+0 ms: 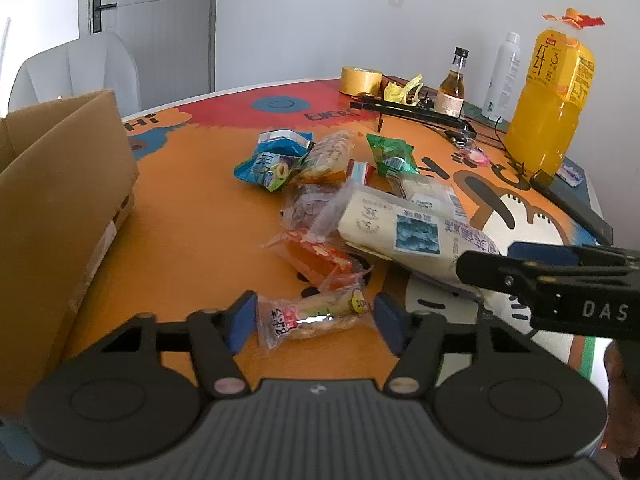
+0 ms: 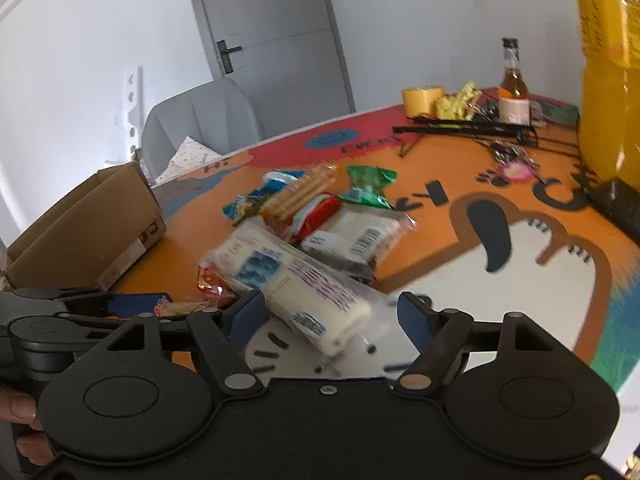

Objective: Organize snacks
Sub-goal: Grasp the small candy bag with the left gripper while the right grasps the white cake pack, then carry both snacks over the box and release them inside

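The left hand-held gripper (image 1: pixel 312 320) straddles, jaws spread, a small clear-wrapped bread snack (image 1: pixel 310 316) lying crosswise, right of the brown cardboard box (image 1: pixel 60 200). The right hand-held gripper (image 2: pixel 332 316) gapes around a long white packet (image 2: pixel 288 284) angled toward that box.

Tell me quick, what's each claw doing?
Left claw: open, around the small clear snack packet.
Right claw: open, around the long white snack pack.

Left hand-held gripper (image 1: pixel 314 320) spread wide; right hand-held gripper (image 2: pixel 330 314) likewise spread.
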